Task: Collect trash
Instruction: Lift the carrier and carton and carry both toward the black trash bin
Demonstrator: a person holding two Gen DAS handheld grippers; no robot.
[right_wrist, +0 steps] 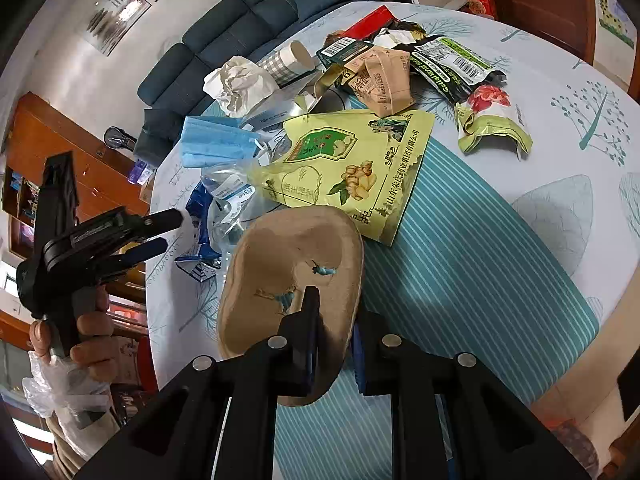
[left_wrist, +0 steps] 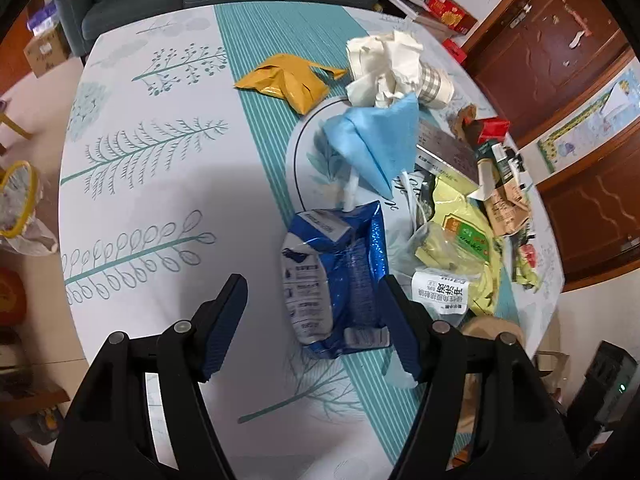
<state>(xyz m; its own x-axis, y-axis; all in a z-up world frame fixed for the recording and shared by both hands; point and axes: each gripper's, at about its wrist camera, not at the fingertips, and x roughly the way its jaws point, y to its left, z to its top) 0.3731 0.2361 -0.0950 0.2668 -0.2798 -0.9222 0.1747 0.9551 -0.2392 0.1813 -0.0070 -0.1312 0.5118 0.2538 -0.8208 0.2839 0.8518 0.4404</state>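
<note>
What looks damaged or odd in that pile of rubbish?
The brown pulp tray clamped in the right gripper has ragged holes torn through it, with the teal tablecloth showing through.

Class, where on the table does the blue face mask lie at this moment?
In the left wrist view the blue face mask lies right of centre, just below the crumpled white paper and above the blue packet.

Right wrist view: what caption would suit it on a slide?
Right gripper shut on a brown pulp tray beside a yellow ginger pouch on the littered table.
</note>
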